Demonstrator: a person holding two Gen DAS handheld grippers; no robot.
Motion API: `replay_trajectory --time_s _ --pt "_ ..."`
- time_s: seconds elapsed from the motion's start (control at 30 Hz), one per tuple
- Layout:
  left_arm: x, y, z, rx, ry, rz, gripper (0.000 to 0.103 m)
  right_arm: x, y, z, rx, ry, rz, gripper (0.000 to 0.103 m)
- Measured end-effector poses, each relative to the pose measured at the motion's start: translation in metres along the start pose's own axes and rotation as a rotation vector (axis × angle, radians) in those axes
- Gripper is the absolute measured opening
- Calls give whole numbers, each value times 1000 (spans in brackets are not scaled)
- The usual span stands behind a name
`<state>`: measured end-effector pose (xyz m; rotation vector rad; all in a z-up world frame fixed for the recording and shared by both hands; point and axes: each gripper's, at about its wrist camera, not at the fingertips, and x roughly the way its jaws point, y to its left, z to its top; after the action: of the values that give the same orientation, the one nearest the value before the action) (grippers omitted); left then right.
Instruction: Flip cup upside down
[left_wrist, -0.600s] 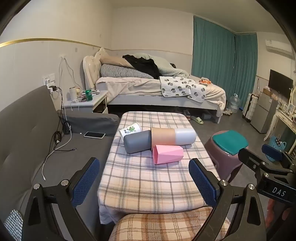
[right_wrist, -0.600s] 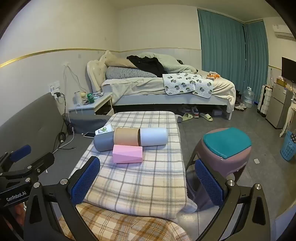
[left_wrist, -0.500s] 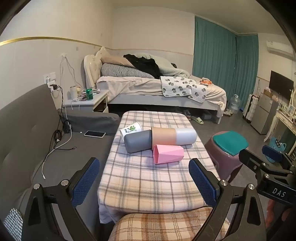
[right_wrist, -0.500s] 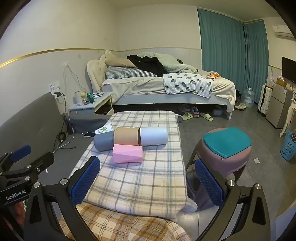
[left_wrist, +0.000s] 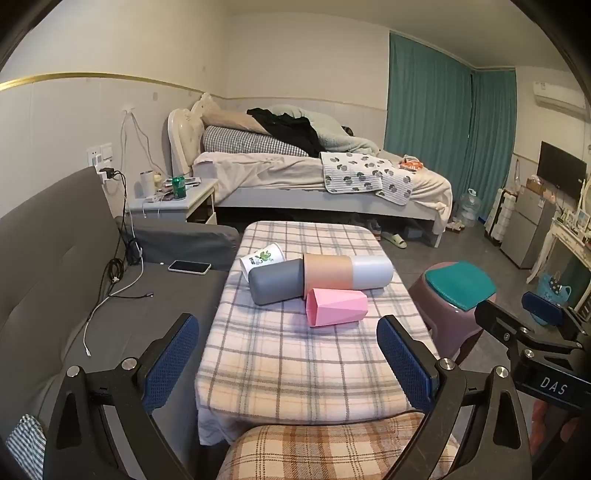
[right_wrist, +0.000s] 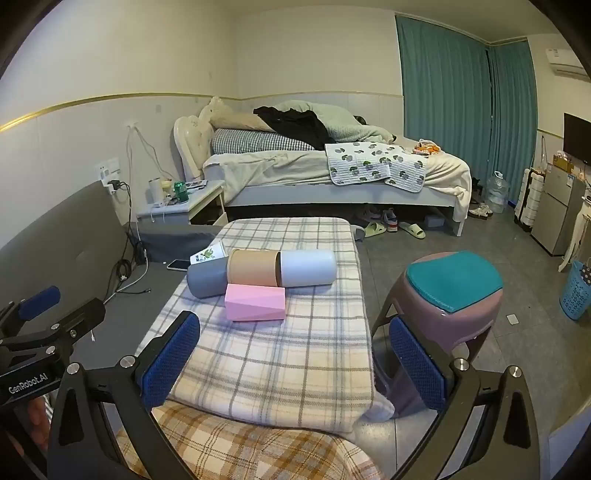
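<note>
Several cups lie on their sides on a plaid-covered table (left_wrist: 295, 354): a pink faceted cup (left_wrist: 337, 307) in front, and behind it a grey cup (left_wrist: 275, 281), a tan cup (left_wrist: 327, 271), a white cup (left_wrist: 372, 272) and a printed paper cup (left_wrist: 263, 257). They also show in the right wrist view: pink (right_wrist: 255, 302), grey (right_wrist: 206, 277), tan (right_wrist: 253, 266), white (right_wrist: 308, 267). My left gripper (left_wrist: 288, 360) is open and empty, short of the cups. My right gripper (right_wrist: 293, 363) is open and empty over the table's near right edge.
A purple stool with a teal cushion (right_wrist: 452, 291) stands right of the table. A grey sofa (left_wrist: 74, 295) with a phone (left_wrist: 189, 266) and cables lies to the left. A plaid seat (left_wrist: 332, 450) is below the grippers. A bed (left_wrist: 314, 177) stands behind.
The view has shifted only slightly. Both grippers stay open and the cups have not moved.
</note>
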<state>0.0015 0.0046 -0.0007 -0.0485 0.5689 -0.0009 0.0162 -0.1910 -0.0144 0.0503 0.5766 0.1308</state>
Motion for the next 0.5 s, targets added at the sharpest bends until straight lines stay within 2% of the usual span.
replay_trajectory --time_s 0.5 --pt "0 0 0 -1 0 -2 100 1 0 -1 -3 4 -4 103"
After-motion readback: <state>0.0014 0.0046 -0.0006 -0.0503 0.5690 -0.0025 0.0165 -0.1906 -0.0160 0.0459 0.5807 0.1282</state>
